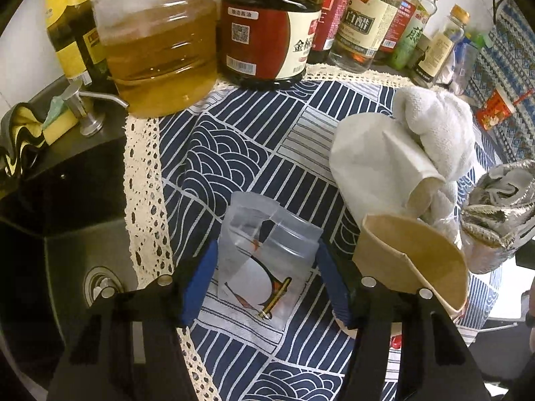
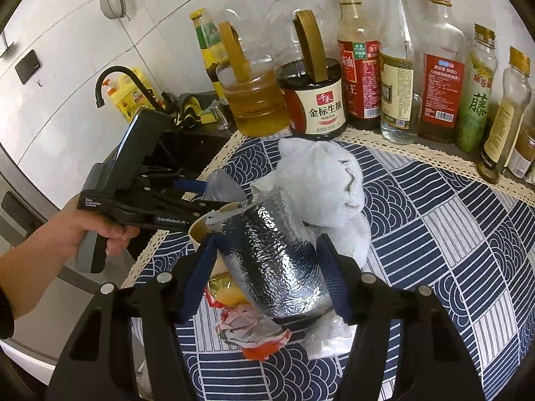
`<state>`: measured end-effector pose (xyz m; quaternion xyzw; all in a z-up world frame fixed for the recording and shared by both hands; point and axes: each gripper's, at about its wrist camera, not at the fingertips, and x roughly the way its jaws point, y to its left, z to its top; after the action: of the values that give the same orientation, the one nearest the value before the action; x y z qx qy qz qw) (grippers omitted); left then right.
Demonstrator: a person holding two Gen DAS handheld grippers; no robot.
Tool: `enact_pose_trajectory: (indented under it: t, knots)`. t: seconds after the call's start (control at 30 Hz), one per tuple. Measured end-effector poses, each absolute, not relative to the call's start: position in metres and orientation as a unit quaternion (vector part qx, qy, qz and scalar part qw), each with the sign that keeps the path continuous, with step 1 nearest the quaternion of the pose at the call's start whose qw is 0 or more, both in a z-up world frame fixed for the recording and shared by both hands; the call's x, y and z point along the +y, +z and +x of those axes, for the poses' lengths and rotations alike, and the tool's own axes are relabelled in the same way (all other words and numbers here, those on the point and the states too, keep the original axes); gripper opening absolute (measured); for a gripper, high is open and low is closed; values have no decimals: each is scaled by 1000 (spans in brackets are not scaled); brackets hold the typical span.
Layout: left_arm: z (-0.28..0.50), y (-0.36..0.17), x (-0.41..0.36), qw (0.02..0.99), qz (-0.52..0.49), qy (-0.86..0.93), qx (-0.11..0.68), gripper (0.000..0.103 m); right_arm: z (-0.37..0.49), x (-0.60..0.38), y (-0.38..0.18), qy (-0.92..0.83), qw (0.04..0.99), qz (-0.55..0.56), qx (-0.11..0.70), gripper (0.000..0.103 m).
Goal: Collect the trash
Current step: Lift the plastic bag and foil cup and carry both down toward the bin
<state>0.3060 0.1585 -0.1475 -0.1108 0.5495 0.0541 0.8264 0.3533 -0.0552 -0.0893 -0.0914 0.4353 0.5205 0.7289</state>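
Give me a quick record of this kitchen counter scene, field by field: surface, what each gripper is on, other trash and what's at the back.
surface: blue and white patterned cloth beside a dark sink
left gripper: jaws on either side of a frosted plastic pouch, pads at its edges
right gripper: closed on a silver foil bag
other trash: brown paper cup, white crumpled paper towel, red and white wrapper
at the back: row of oil and sauce bottles
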Motion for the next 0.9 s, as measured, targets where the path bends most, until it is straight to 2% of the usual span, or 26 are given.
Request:
enact_pose_trajectory:
  t: [0.47,0.9]
  knots:
    - [272,-102,145,844,-113,69,520,58,333,-83,-62,511,748,-87,415,61]
    - [202,-60,113,867,-120,60,481,58,279,-116,-34,496,767,-79,400,61]
